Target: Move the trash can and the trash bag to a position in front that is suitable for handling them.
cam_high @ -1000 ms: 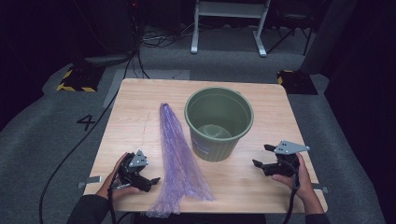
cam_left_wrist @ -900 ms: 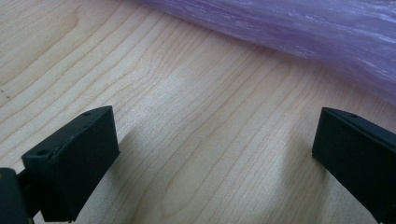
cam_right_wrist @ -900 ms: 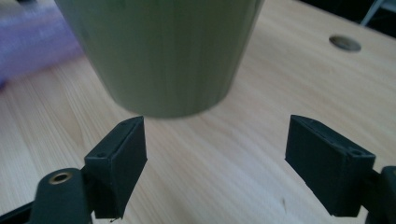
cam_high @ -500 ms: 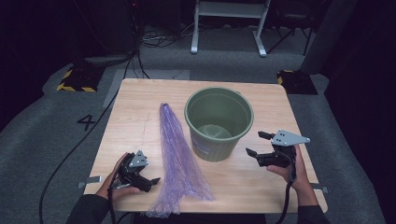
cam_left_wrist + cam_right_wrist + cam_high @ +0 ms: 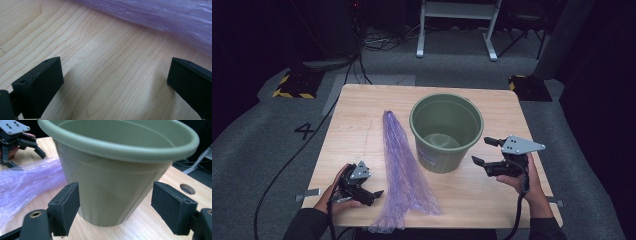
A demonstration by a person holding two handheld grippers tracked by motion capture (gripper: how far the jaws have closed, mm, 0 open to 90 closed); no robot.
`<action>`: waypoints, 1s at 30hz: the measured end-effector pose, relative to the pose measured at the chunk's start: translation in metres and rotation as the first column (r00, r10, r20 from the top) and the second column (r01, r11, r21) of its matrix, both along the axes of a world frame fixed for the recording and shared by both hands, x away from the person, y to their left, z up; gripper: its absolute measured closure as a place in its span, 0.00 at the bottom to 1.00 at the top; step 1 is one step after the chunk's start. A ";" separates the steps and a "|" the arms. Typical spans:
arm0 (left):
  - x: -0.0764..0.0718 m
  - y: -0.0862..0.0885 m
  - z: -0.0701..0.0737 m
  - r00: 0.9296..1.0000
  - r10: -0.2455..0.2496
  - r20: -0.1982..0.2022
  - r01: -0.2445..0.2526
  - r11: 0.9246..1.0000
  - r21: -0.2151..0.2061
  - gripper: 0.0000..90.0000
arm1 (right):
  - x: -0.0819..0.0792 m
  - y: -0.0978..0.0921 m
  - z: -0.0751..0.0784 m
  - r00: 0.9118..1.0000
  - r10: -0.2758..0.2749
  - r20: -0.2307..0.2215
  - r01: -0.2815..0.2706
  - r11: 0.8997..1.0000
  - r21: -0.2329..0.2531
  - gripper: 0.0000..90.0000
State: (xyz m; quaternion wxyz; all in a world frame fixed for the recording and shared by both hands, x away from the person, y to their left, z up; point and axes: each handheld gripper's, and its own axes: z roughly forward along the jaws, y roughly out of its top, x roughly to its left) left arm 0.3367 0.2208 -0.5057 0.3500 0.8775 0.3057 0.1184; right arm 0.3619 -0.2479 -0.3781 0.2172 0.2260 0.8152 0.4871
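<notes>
While the left gripper [image 5: 373,192] rests open beside the bag [image 5: 404,172] at lower left, the right gripper [image 5: 487,151] has advanced — jaws wide — toward the centre bucket [image 5: 446,131], likely to steady it.

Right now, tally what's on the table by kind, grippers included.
Bucket: 1, green
Bag: 1, purple
Grippers: 2, left gripper and right gripper, both open
Total: 4
</notes>
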 end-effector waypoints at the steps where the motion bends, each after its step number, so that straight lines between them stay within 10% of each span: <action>1: 0.000 0.000 0.000 1.000 0.000 0.000 0.000 1.000 0.000 0.00 | 0.000 0.000 0.000 1.000 0.000 0.000 0.000 1.000 0.000 0.26; 25: -0.003 -0.003 0.000 1.000 -0.020 0.002 0.020 1.000 0.003 0.00 | -0.007 0.038 0.039 0.994 0.082 0.067 -0.078 0.995 -0.064 0.25; 30: -0.003 -0.004 0.000 1.000 -0.021 0.000 0.021 1.000 0.000 0.00 | -0.003 0.048 0.037 0.992 0.115 0.050 -0.108 0.987 -0.121 0.43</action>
